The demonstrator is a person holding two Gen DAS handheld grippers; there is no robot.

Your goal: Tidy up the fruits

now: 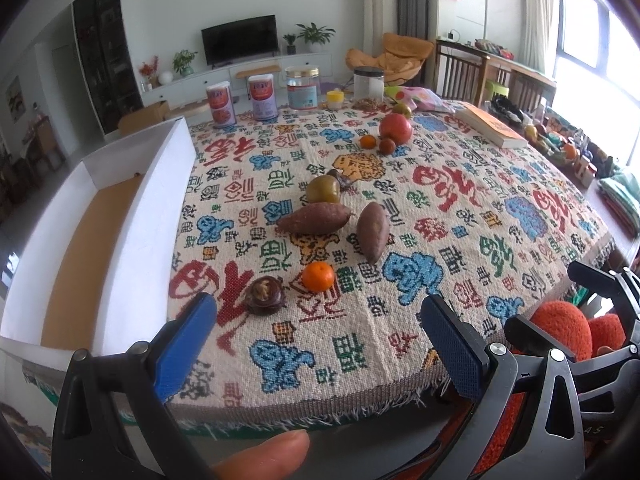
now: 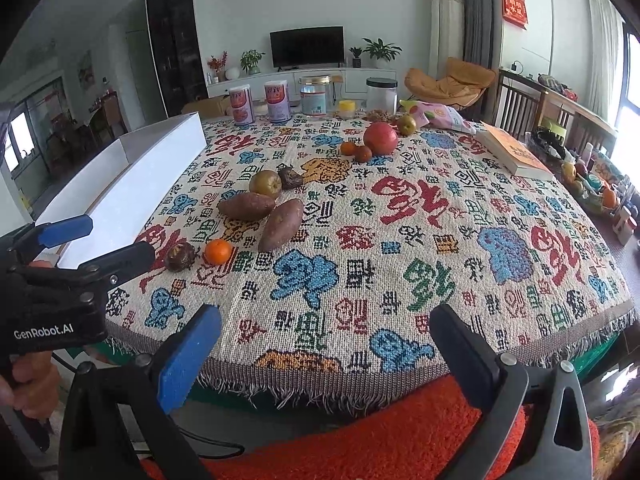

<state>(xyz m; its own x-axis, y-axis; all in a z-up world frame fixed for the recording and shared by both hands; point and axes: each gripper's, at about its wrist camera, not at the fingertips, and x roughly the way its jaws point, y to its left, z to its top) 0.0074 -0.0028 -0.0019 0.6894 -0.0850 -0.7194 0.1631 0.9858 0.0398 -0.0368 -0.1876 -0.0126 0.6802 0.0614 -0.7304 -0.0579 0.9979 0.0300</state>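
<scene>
The fruits lie loose on the patterned tablecloth (image 1: 460, 240), none yet sorted. Nearest my edge sit a small tangerine (image 1: 318, 277) and, just beside it to the left, a dark cracked-open fruit (image 1: 266, 295) I cannot identify. Beyond them two sweet potatoes (image 1: 314, 219) lie touching or nearly so, one crosswise, one pointing towards me, with a greenish-brown pear (image 1: 323, 189) and a shrivelled dark piece (image 2: 290, 178) behind. A second cluster stands well apart at the far side: a red apple (image 1: 395, 128), two small orange fruits (image 1: 368, 142) in front of it, and a green fruit (image 2: 406, 124) behind.

The white box (image 1: 132, 216) lies along the left edge of the table, open, its brown floor apparently bare; I judge it the intended destination, placed within reach of my left side.

My left gripper (image 1: 318, 320) hangs over the near table edge, jaws spread wide, holding nothing; the tangerine and the cracked fruit lie just ahead of its opening, which I take as alignment for a first pick. My right gripper (image 2: 326, 330) is likewise spread and empty, held short of the cloth's fringe.

Jars, tins and a book (image 1: 491, 126) at the far edge are not part of the job.
</scene>
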